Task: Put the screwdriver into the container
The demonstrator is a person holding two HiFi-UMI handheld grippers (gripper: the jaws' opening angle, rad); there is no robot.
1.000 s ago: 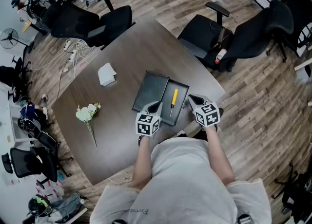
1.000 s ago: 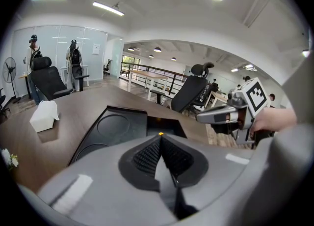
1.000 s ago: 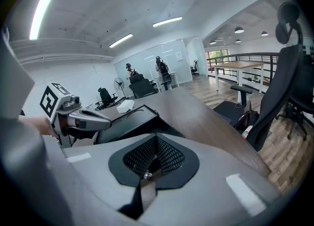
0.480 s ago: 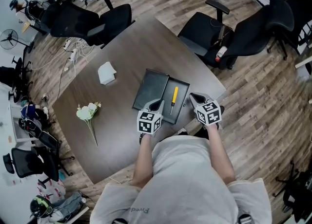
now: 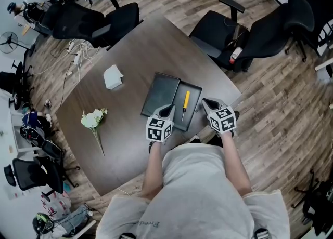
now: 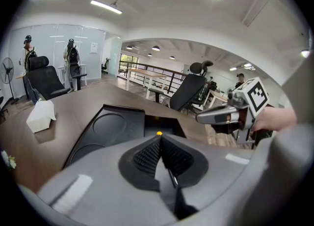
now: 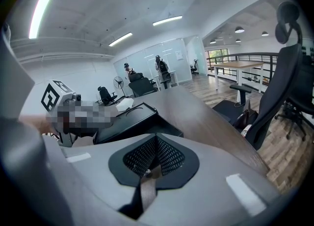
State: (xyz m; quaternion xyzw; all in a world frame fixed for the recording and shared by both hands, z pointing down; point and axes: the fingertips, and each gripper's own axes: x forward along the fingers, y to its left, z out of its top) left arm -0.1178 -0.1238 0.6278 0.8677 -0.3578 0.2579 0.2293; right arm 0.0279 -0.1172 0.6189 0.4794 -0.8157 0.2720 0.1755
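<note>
Across the last second almost nothing moves on the table (image 5: pixel 125 66). The black container (image 5: pixel 162 93) sits just ahead of both sets of fingertips, unshifted. My left gripper (image 5: pixel 167 110) stays pressed fully shut with nothing between its pads, and my right gripper (image 5: pixel 205 103) is likewise closed and empty. The screwdriver (image 5: pixel 186 103) lies in the container's compartment nearer my right fingers, ahead of and between the two grippers, touched by neither. I judge the placing done; only backing off remains.
</note>
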